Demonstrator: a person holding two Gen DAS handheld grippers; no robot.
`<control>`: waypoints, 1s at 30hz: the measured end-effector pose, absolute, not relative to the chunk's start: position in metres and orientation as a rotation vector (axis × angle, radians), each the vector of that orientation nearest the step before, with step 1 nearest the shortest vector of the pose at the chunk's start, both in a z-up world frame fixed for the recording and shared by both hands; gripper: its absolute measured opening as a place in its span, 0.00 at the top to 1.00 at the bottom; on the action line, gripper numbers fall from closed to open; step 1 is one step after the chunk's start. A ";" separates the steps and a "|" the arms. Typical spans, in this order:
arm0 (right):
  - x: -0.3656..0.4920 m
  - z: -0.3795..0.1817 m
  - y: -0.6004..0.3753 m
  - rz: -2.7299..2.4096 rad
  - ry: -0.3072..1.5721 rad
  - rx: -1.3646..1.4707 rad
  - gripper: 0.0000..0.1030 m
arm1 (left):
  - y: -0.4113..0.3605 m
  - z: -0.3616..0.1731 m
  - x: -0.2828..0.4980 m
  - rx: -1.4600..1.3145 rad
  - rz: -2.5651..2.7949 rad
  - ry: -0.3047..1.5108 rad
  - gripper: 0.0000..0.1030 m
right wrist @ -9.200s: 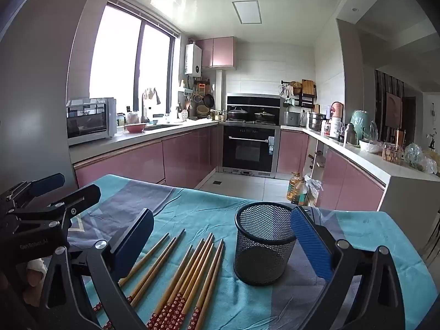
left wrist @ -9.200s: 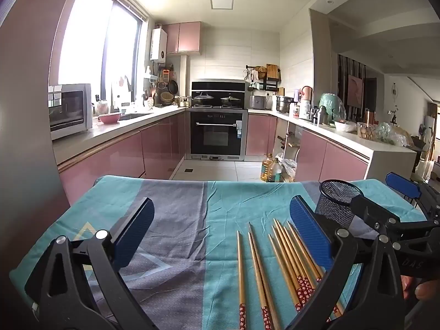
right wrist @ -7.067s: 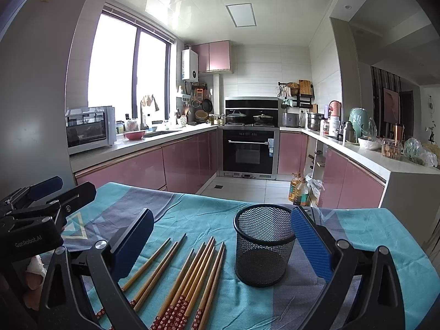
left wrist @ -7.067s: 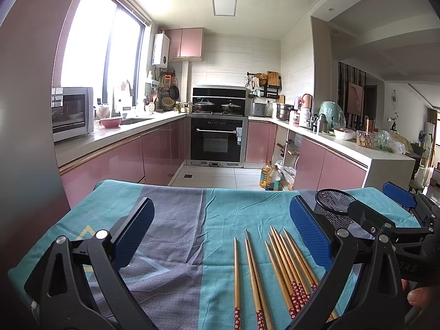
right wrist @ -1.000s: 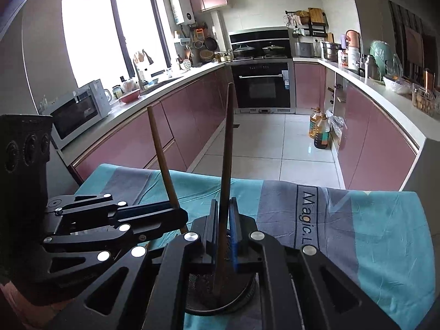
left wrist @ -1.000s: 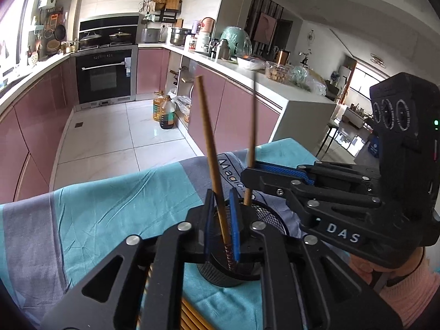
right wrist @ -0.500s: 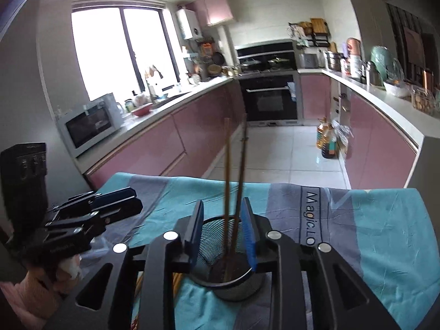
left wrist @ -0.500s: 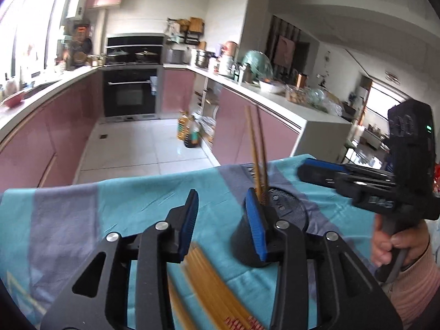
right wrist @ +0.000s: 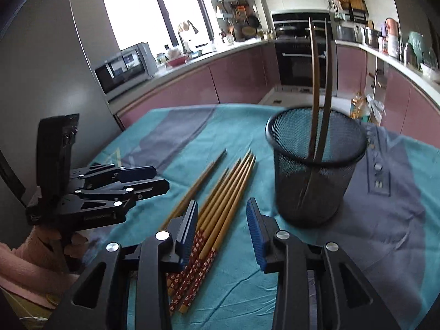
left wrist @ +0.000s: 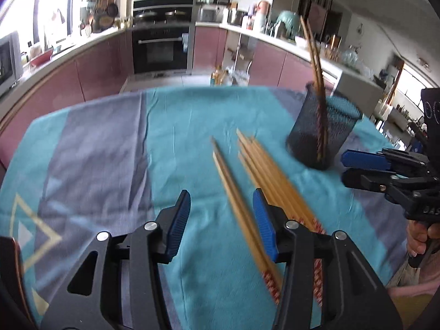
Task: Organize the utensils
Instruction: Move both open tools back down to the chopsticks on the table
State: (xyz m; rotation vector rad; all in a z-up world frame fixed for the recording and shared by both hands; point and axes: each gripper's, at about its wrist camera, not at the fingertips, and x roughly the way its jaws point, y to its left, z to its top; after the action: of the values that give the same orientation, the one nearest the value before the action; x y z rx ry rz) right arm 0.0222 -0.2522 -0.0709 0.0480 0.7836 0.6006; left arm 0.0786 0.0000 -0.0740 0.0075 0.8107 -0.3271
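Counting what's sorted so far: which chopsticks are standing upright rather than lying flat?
The two chopsticks in the black mesh cup stand upright; the others lie on the tablecloth.

The loose chopsticks (left wrist: pixel 247 192) look smeary in the left view. The right gripper (right wrist: pixel 222 228) hides their middles, and the mesh cup (right wrist: pixel 316 170) hides the standing pair's (right wrist: pixel 320 82) bottoms.

Wood, wire mesh and cloth are seen here.
Matt wooden chopsticks (right wrist: pixel 220 192), a black metal-mesh holder (right wrist: pixel 316 170) and a creased teal cloth (right wrist: pixel 385 220) are shown; ribbed blue pads (right wrist: pixel 189 225) are noted.
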 end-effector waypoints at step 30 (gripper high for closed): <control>0.033 -0.116 -0.230 0.473 0.890 0.011 0.73 | -0.015 -0.101 0.087 0.031 -0.331 0.895 0.62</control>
State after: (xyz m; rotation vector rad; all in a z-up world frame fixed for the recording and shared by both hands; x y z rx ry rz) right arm 0.0331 -0.2303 -0.1158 0.0115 0.8901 0.4730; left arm 0.0866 -0.0153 -0.1013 0.0311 0.8948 -0.3307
